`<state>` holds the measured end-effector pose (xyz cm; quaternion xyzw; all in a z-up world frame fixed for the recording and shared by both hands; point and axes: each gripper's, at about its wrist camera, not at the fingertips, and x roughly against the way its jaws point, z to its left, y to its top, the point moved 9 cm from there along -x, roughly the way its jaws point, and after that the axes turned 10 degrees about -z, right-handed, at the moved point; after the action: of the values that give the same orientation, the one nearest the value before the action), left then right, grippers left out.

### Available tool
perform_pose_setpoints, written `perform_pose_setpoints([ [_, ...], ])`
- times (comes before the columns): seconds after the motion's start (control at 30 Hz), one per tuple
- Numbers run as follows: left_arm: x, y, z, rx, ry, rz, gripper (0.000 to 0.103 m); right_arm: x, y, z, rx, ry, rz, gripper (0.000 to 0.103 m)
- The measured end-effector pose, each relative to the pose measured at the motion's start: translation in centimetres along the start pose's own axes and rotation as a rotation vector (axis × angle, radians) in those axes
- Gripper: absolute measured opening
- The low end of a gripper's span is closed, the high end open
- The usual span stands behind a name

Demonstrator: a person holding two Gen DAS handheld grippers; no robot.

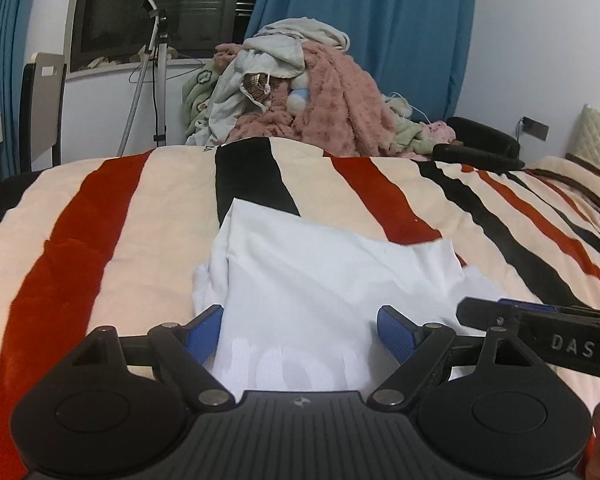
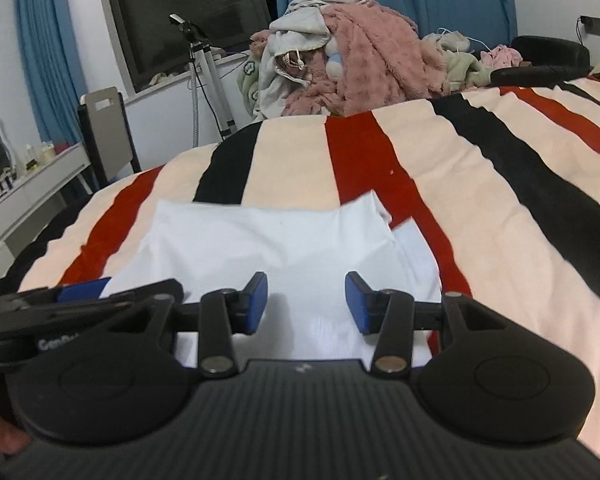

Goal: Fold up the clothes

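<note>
Shirt point(image 1: 300, 276): white, partly folded, lying flat on the striped quilt point(image 1: 100, 220) near the bed's front edge; in the right wrist view it point(image 2: 268, 240) sits just ahead of the tongs.
Shirt shape: a broad upper layer folded over a lower one; the far edge runs fairly straight, the right edge steps down where a lower layer pokes out.
Shirt surface: soft shallow creases, a small bunched fold at its left side in the left wrist view; faint pale lettering shows through near the closest edge, too washed out to read.
Left gripper point(image 1: 300, 330): tongs spread wide, blue pads point(image 1: 206, 330) either side of the shirt's near edge, nothing pinched between them.
Right gripper point(image 2: 306, 304): tongs spread, blue pads point(image 2: 358, 306) apart above the near part of the shirt, gripping nothing; whether they touch the cloth cannot be told.
Grippers together: side by side, each showing at the edge of the other's view.
Quilt: cream with red and black stripes, covering the bed under the shirt.
Clothes pile point(image 1: 300, 92): pink fleece, grey and pale green garments heaped beyond the far side of the bed, well apart from the shirt.
Curtain point(image 1: 360, 32): blue, behind the pile.
Window point(image 2: 180, 12): dark, to the left.
Tripod point(image 2: 208, 76): standing below the window.
</note>
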<state>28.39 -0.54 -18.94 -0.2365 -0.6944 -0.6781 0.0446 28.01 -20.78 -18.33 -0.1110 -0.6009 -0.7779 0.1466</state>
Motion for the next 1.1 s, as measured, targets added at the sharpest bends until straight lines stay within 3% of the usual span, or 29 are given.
perform_pose_setpoints([
  [0.27, 4.0, -2.1, 0.5, 0.069, 0.000, 0.060, 0.084, 1.3, -2.8, 0.8, 0.112, -0.037, 0.005, 0.044],
  [0.43, 8.0, -2.3, 1.7, 0.198, 0.016, 0.076, 0.087, 1.5, -3.0, 0.9, 0.117, -0.059, -0.002, 0.044],
  [0.6, 10.0, -4.0, 3.7, 0.536, -0.047, 0.140, 0.088, 1.7, -3.0, 0.9, 0.099, -0.063, -0.005, 0.044],
  [0.8, 7.0, -5.3, 4.6, 0.851, -0.157, 0.153, 0.088, 1.8, -3.0, 0.6, 0.066, -0.064, -0.009, 0.044],
  [0.87, 5.4, -5.9, 4.8, 0.908, -0.162, 0.147, 0.085, 1.8, -2.9, 0.6, 0.054, -0.065, -0.009, 0.044],
  [0.93, 4.4, -5.9, 4.9, 0.890, -0.157, 0.141, 0.081, 1.8, -2.9, 0.5, 0.044, -0.066, -0.010, 0.044],
  [1.03, 3.8, -6.0, 5.3, 0.907, -0.133, 0.129, 0.063, 1.9, -2.5, 0.4, 0.015, -0.063, -0.016, 0.046],
  [1.1, 3.8, -6.4, 5.6, 0.920, -0.120, 0.135, 0.045, 2.3, -1.7, 0.2, -0.073, -0.027, -0.028, 0.052],
])
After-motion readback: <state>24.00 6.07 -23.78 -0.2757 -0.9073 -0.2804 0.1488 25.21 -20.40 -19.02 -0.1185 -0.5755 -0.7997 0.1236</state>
